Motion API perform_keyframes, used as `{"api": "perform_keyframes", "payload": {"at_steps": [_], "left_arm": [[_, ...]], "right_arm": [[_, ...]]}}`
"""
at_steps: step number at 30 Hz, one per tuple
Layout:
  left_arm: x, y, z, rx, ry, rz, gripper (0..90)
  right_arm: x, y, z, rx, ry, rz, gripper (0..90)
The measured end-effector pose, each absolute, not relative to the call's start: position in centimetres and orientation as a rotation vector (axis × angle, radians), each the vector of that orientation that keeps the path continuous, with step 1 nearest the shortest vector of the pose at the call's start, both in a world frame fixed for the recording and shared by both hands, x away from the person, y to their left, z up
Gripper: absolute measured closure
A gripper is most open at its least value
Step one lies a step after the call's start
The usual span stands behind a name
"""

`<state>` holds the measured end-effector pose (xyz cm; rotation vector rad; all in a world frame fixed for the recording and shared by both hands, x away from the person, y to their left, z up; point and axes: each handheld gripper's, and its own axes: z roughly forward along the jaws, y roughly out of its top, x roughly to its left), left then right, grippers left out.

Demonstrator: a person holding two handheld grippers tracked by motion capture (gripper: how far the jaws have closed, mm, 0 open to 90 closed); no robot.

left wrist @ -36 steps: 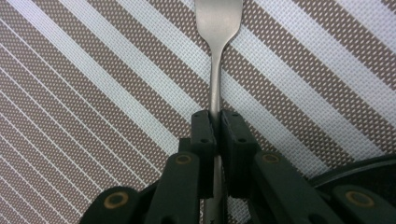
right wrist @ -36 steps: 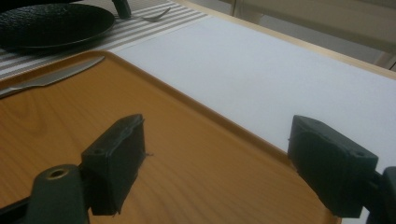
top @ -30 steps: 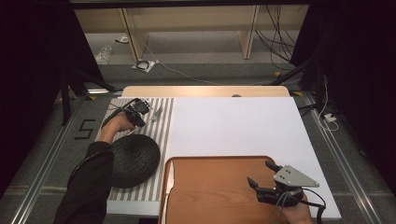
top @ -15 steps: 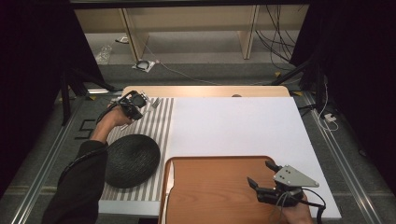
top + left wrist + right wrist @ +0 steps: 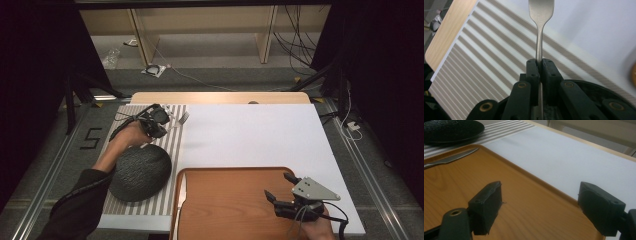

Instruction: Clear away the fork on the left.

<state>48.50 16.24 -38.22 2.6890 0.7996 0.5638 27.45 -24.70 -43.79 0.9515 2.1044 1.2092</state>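
left gripper [image 5: 165, 119] clamped on fork [image 5: 540, 15] handle over striped mat [image 5: 481, 60]; right gripper [image 5: 540, 207] jaws apart above wooden tray [image 5: 524, 202]

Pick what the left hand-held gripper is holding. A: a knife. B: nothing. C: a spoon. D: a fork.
D: the left hand-held gripper has its jaws shut on the handle of a fork, whose tined end shows above the striped mat in the high view.

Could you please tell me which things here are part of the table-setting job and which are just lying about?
In the job: fork in the left tongs; knife; wooden tray; dark plate; striped mat.

Lying about: cable coil and bottle on the floor.
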Motion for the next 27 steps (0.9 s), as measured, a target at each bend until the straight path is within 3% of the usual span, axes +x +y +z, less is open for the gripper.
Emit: {"api": "perform_keyframes", "payload": {"at_steps": [9,27], "left_arm": [[43.3,13.8,-38.6,2.632,0.659,0.512,83.9],[39.3,12.9,-39.8,2.614,0.625,0.480,84.0]], "right_arm": [[27.5,-24.7,-43.8,0.956,2.128,1.183,20.9],[27.5,-24.3,-44.0,0.934,2.153,1.169,20.8]]}}
